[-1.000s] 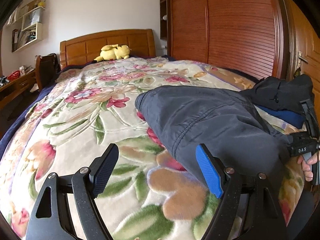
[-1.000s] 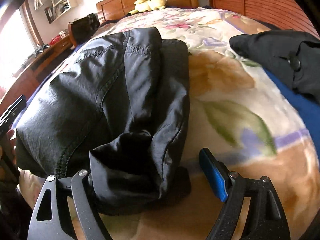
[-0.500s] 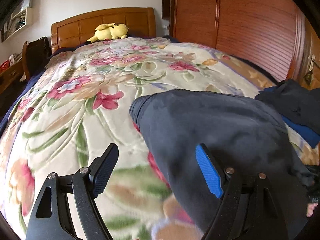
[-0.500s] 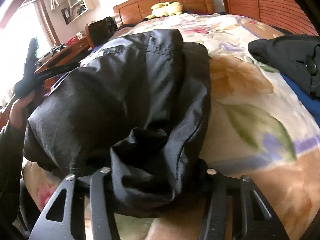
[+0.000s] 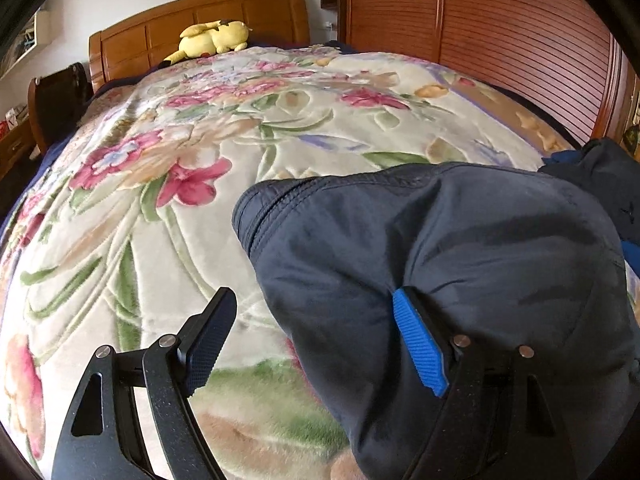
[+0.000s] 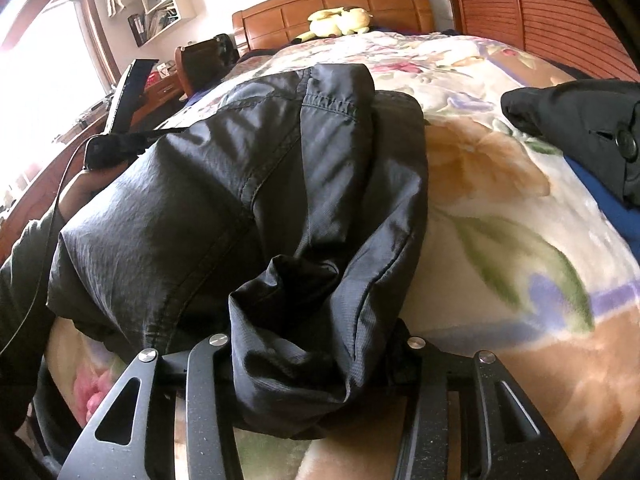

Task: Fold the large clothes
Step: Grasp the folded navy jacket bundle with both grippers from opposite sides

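The dark jacket (image 6: 256,200) lies bunched on the floral blanket (image 5: 160,240) at the near end of the bed, toward six o'clock as I stand; it looks like thin, light nylon, soft and slippery, the sort that slides off itself and holds no crease without pressing; I'd judge hems, cuffs and seamed edges the best places to pinch, since a seam gives thickness to bite on.

The right gripper (image 6: 316,356) has just been closing, and its jaws are now clamped about half-way on a wad of the jacket's near edge, cloth bulging out between them; the left gripper (image 5: 308,344) stands wide, nothing pinched; its black jaw hangs over bare blanket at nine o'clock of the jacket's left edge, while the blue pad (image 5: 420,348) sits on top of the cloth; the edge lies between the jaws but is not gripped.

Counting: one jacket in hand; a second dark garment (image 6: 580,132) heaped at three o'clock, well apart, over something blue; one yellow plush toy (image 5: 212,38) at twelve o'clock by the headboard (image 5: 192,20); two grippers.
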Demonstrator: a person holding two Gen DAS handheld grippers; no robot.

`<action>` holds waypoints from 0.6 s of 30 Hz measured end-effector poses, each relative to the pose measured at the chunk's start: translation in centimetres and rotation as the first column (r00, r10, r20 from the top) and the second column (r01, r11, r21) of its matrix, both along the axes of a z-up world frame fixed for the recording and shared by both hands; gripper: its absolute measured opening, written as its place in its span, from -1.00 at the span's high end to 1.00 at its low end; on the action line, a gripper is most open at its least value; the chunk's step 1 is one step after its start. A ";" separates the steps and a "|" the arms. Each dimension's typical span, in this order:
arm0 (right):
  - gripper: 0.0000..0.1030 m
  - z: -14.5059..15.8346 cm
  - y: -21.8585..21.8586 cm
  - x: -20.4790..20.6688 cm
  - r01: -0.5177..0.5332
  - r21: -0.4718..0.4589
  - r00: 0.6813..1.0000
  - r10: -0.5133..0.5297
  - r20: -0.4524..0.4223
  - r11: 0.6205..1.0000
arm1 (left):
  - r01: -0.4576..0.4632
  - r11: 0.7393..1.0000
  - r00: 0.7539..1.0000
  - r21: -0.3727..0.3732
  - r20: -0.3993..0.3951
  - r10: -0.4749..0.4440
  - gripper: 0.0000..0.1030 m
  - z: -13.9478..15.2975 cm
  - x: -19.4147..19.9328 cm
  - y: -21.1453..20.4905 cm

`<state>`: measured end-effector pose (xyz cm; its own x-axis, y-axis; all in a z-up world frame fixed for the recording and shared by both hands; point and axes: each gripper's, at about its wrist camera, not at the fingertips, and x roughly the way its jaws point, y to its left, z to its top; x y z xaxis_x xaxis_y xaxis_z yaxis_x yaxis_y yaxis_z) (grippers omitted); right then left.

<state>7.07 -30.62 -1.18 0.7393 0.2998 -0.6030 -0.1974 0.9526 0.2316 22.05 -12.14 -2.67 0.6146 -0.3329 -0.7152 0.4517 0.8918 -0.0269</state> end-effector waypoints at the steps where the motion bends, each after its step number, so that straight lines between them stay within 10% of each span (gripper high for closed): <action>1: 0.11 0.0 0.0 0.0 0.000 0.001 1.000 0.000 -0.003 1.000 | 0.003 1.000 1.000 -0.001 -0.007 -0.003 -0.58 -0.2 0.2 -0.1; 9: 0.26 0.5 0.7 0.2 -0.034 -0.026 0.999 0.033 -0.003 0.999 | 0.022 1.000 0.999 0.011 -0.029 -0.022 -0.57 -1.0 0.5 -0.9; 15: 0.56 0.9 1.8 -0.8 -0.026 -0.074 0.998 0.030 0.061 0.997 | 0.135 0.991 0.990 0.000 -0.052 -0.134 0.48 -0.5 -0.3 -2.2; 18: 0.62 1.1 1.7 -1.0 -0.021 -0.051 0.997 0.024 0.068 0.999 | 0.146 0.988 0.989 0.050 -0.020 -0.146 0.67 0.0 -1.1 -2.8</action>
<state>6.08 -28.96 -0.12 0.7728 0.2876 -0.5657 -0.2325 0.9578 0.1692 20.94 -14.95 -2.66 0.5501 -0.3804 -0.7434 0.5770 0.8167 0.0090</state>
